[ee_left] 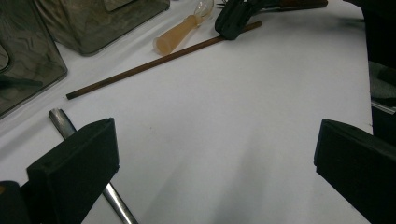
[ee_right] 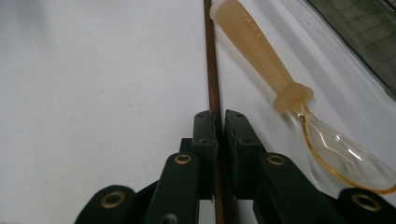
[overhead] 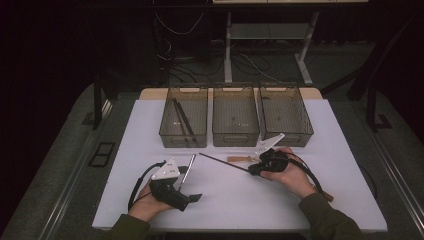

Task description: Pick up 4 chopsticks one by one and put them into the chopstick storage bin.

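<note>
Thing in hand: a thin dark brown wooden chopstick (ee_right: 212, 70), lying on the white tabletop (overhead: 235, 195) just near of the middle bin, its tip running off to the left.
Right tongs (ee_right: 219, 123): closed narrowly on the chopstick near its right end.
Left tongs (ee_left: 215, 154): spread wide, holding nothing, low over the tabletop at the near left.
Handling: probably light, stiff and smooth; gripped this near one end, the long free part may swing or pivot, so a hold nearer the middle would steady it.
Beside it: a translucent amber plastic spoon (ee_right: 280, 88) lies just to its far side, bowl next to the right tongs; a lift could nudge it.
Also near: a slim silver metal utensil handle (ee_left: 63, 123) by the left tongs.
Far side: three smoky clear plastic bins (overhead: 236, 117) in a row; the left one (overhead: 184, 117) holds dark sticks, and their walls must be cleared.
</note>
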